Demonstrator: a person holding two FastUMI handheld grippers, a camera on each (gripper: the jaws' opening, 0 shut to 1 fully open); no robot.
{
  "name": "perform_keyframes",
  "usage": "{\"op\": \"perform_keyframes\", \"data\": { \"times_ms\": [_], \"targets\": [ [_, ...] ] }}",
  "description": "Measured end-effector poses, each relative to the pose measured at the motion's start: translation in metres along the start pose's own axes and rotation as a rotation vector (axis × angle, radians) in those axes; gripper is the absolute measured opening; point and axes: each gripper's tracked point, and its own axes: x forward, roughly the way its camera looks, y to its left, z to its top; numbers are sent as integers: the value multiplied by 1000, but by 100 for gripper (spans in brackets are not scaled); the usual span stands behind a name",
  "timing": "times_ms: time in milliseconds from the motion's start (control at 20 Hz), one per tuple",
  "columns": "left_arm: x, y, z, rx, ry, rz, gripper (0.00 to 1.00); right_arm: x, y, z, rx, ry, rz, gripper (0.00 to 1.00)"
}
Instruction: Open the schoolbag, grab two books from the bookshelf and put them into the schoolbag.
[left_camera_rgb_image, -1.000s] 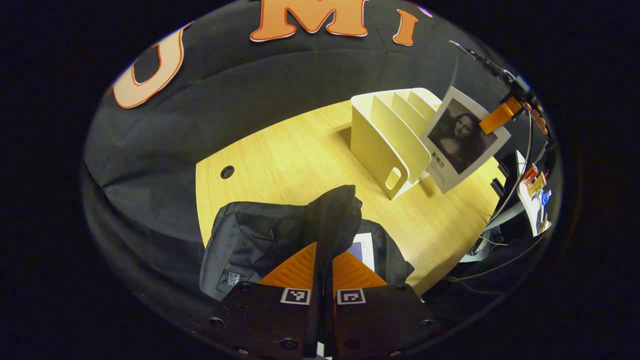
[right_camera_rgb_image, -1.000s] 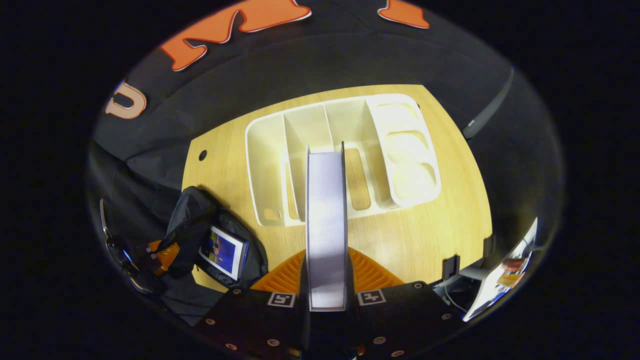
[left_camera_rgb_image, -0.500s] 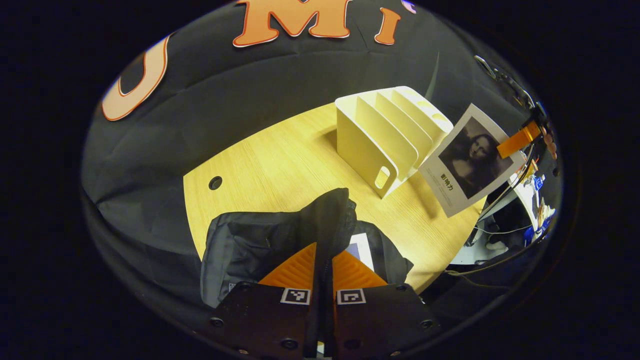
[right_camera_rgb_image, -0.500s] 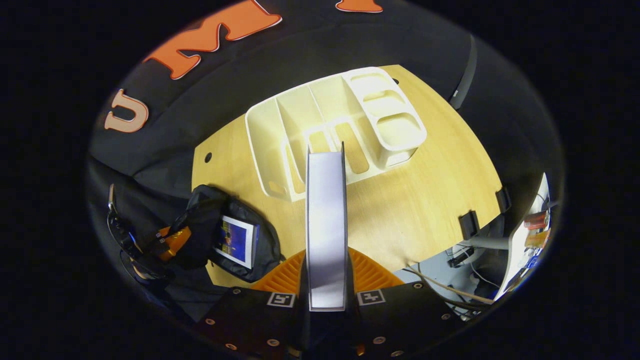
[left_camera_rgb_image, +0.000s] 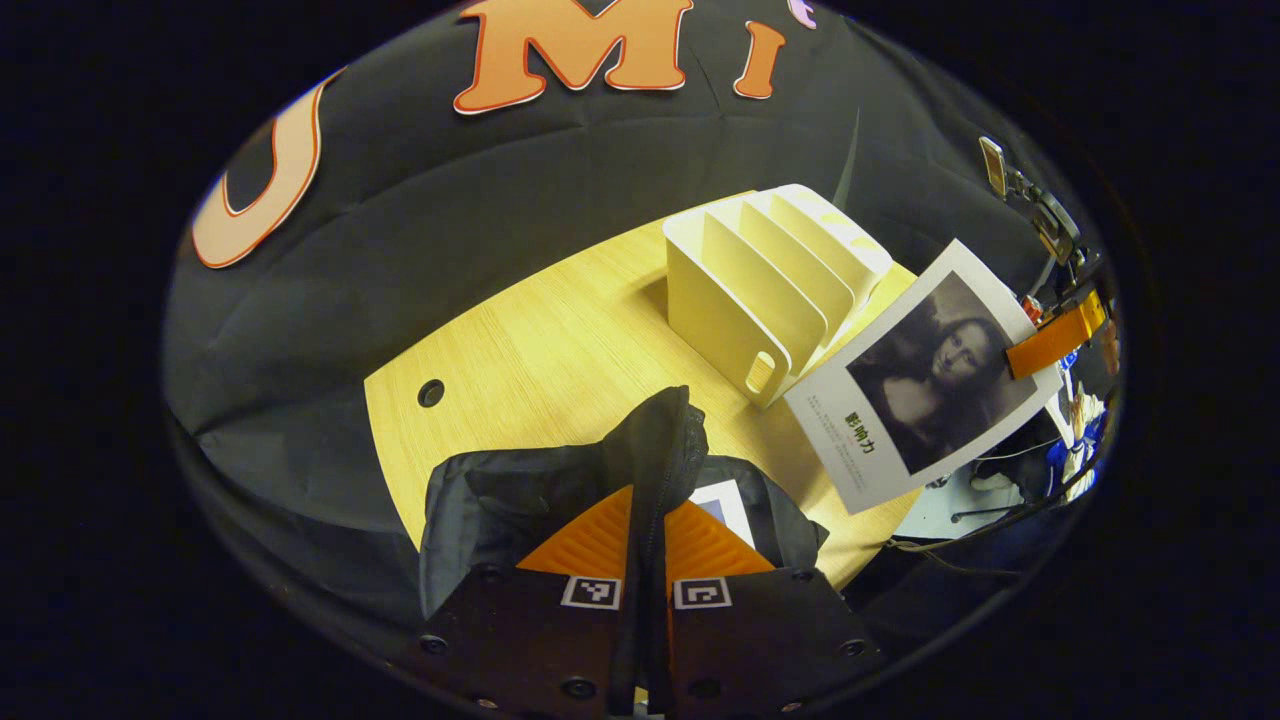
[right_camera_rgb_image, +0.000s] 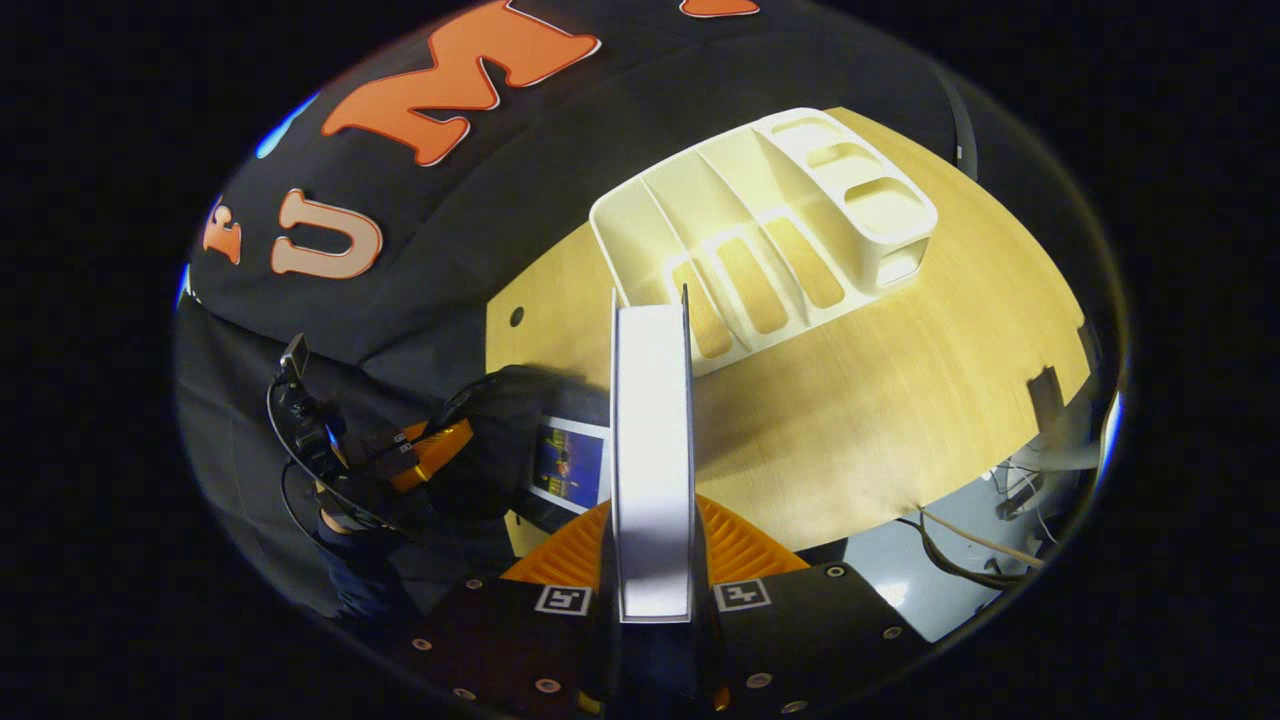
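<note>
The left gripper (left_camera_rgb_image: 648, 530) pinches the black fabric schoolbag's (left_camera_rgb_image: 520, 490) raised flap. The right gripper (right_camera_rgb_image: 652, 560) clamps a white portrait-cover book (right_camera_rgb_image: 652, 440) edge-on between its jaws, ahead of them the cream slotted bookshelf (right_camera_rgb_image: 770, 240).

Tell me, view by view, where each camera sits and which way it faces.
Left gripper view: rides the left gripper, shut on the schoolbag flap; faces over the table to the bookshelf, with the right gripper holding the book.
Right gripper view: rides the right gripper, shut on the book; looks down at the bookshelf, the schoolbag and the left gripper.
Shared: table, bookshelf, schoolbag, book, both grippers.
</note>
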Motion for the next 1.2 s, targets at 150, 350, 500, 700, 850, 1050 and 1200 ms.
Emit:
{"op": "perform_keyframes", "data": {
  "times_ms": [150,350,500,700,850,1050,1200],
  "targets": [
    [-1,7,5,-7,-10,5,5,13,21,-5,9,-6,77,29],
    [-10,13,16,-20,-33,-7,5,32,46,-18,21,17,173,29],
    [-16,15,24,-21,-46,-7,5,53,59,-25,46,33,223,28],
    [-21,15,27,-15,-61,-13,5,84,72,-35,80,64,280,28],
    [-22,15,32,-18,-68,-19,5,110,81,-39,100,76,303,28],
    [-24,8,36,-12,-70,-31,5,134,92,-44,97,60,310,27],
    [-22,2,40,-9,-76,-42,5,157,111,-46,111,61,346,27]
  ]
}}
